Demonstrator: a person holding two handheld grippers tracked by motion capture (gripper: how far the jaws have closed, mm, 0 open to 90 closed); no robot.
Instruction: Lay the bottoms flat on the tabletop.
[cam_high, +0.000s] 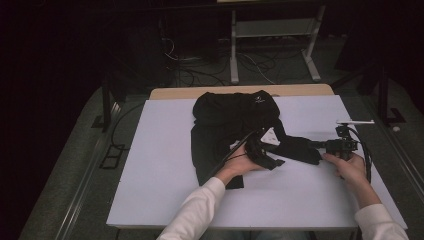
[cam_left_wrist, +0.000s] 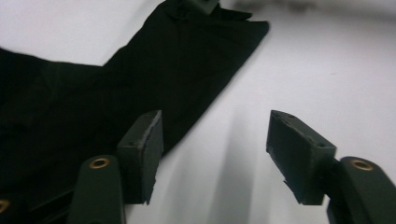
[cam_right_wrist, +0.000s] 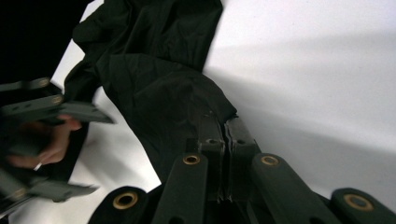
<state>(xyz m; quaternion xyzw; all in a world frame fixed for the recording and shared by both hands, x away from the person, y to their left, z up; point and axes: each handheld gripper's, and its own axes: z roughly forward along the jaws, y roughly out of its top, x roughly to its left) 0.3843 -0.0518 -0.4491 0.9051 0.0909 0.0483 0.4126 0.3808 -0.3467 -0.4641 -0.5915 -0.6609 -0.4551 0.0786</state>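
A black garment (cam_high: 230, 117) lies crumpled on the white table top (cam_high: 160, 165), with one sleeve (cam_high: 300, 149) stretched out to the right. My right gripper (cam_high: 320, 146) is shut on the end of that sleeve; in the right gripper view its jaws (cam_right_wrist: 225, 123) are pressed together on the black cloth (cam_right_wrist: 159, 93). My left gripper (cam_high: 267, 159) hovers low beside the sleeve near the garment's middle. In the left gripper view its jaws (cam_left_wrist: 215, 126) stand apart over bare white table, the left one above the edge of the cloth (cam_left_wrist: 140, 70), with nothing pinched.
A strip of wooden table edge (cam_high: 240, 91) shows behind the white top. Beyond it stand a metal frame (cam_high: 272, 45) and loose cables (cam_high: 200, 70) on the dark floor. Wide white surface lies to the left and front of the garment.
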